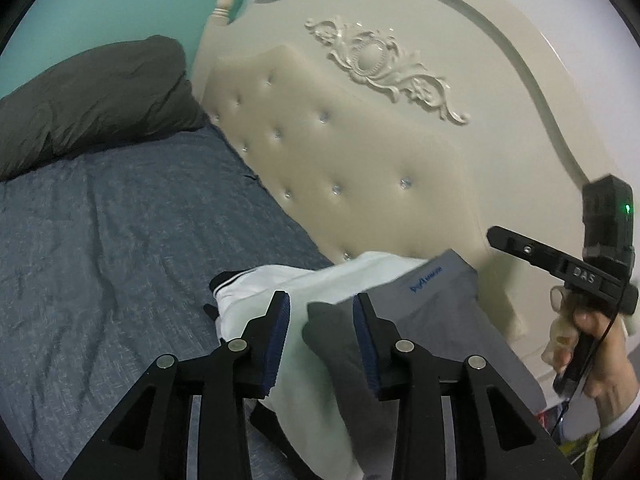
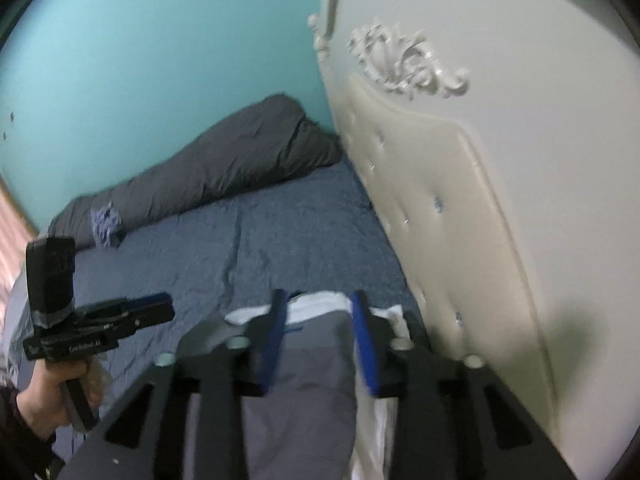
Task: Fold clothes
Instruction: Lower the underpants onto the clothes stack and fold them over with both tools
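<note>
Against the foot of the cream tufted headboard (image 1: pixel 328 152), on the blue bedsheet (image 1: pixel 120 240), lies a small stack: a grey folded garment (image 1: pixel 416 304) with blue lettering on top of a white garment (image 1: pixel 320 280) with dark trim.

My reading is that one piece has just been set on the stack and both tools are letting go. The left gripper (image 1: pixel 322 312) hovers over the near edge of the stack with its jaws partly spread; cloth shows between the blue pads (image 1: pixel 280 328), but they do not appear to press on it. The right gripper (image 2: pixel 320 312) stands over the same stack nearer the headboard, its jaws also somewhat apart, with grey fabric seen between and below them and no clear pinch. The right wrist view is blurred, so contact there is uncertain.

Next, I judge, comes fetching another piece. A crumpled bluish cloth (image 2: pixel 106 220) lies by the dark grey duvet (image 2: pixel 208 172) along the teal wall (image 2: pixel 160 60), well apart from the stack. Reaching it calls for lifting both tools clear without dragging the grey top layer askew.

No basket, box or other container is in view.
</note>
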